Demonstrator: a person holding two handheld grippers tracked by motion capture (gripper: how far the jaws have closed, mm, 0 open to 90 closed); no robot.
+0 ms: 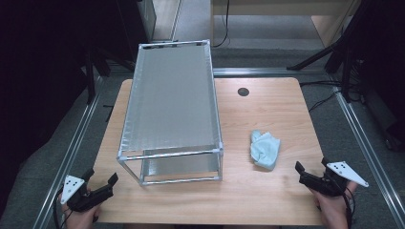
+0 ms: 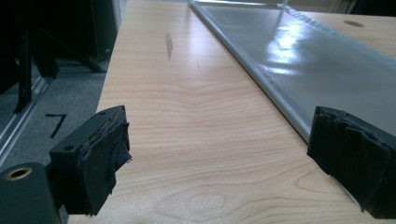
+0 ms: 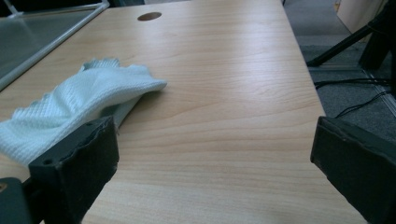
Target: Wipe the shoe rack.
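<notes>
Both claws rest released at the table's [image 1: 267,119] near edge: right claw [image 1: 313,176] faces the cloth [image 1: 265,149] just ahead, left claw [image 1: 98,187] beside the rack [image 1: 169,102].

The counter [image 1: 267,119] is light brown wood with wavy grain lines, and it has one small dark round hole [image 1: 243,91]. The cloth [image 1: 265,149] is pale blue-green with a tiny bumpy waffle pattern. The rack [image 1: 172,102] is shiny silver-grey, with white bars along its edges and a plain grey top. The left gripper [image 1: 101,180] is black, and so are its fingers [image 2: 100,161]. It has a white plate with little dark dots. The right gripper [image 1: 311,170] is black too, with a white dotted plate. The floor [image 1: 76,138] is grey.
</notes>
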